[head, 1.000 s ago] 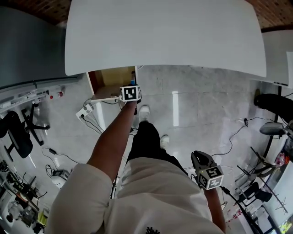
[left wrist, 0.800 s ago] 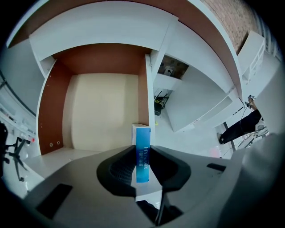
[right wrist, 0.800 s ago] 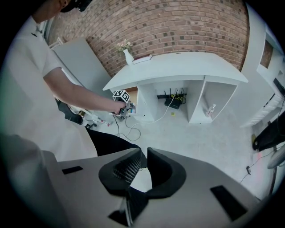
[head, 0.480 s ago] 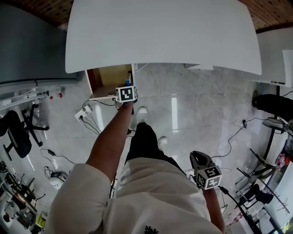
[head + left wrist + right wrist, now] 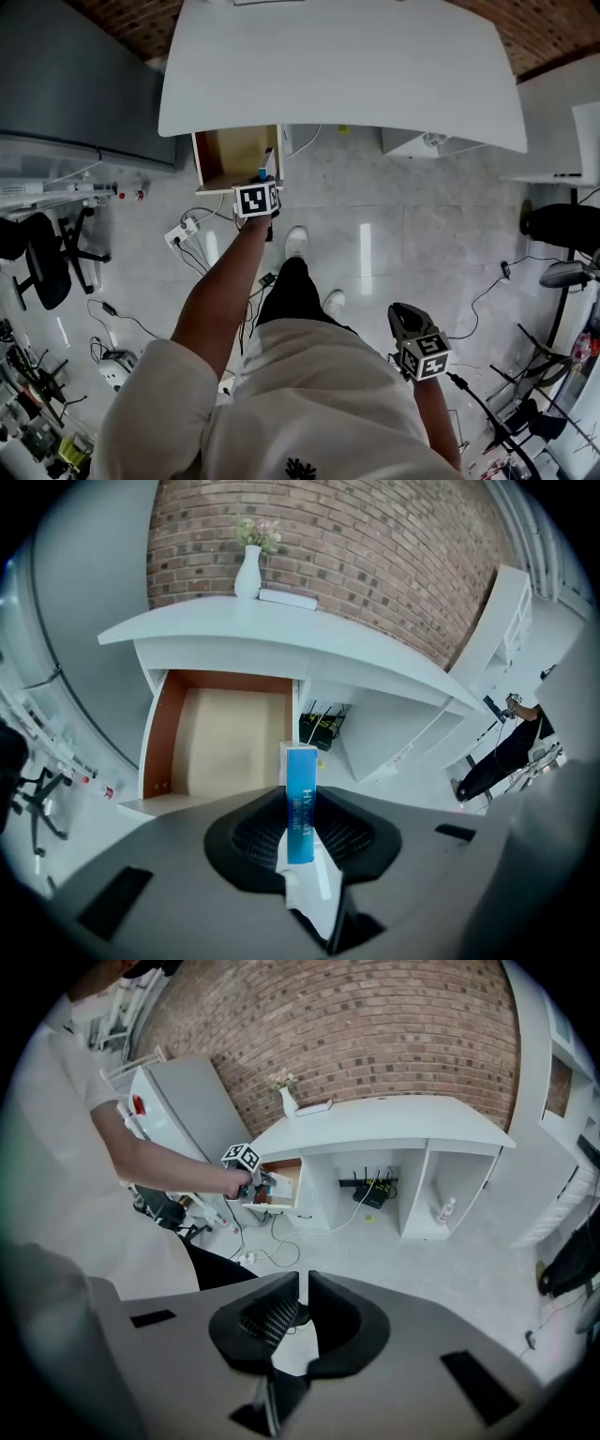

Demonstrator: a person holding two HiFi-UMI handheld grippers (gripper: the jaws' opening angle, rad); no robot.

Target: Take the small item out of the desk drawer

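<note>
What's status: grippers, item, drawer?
Left gripper jaws just closed on blue box, out of the open drawer. Right gripper empty, jaws just closing, narrow gap left. Nothing in the way.

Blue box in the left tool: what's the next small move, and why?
Probably draw it back toward you, clear of the drawer. The left tool, its jaws just closed, grips the blue box upright, by the open drawer's front edge; nothing else shows inside the drawer.

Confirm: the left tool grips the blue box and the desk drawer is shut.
Not shut: the drawer stands open, its inside showing in the left gripper view. The left tool, whose jaws have just been closing, does grip the blue box.
</note>
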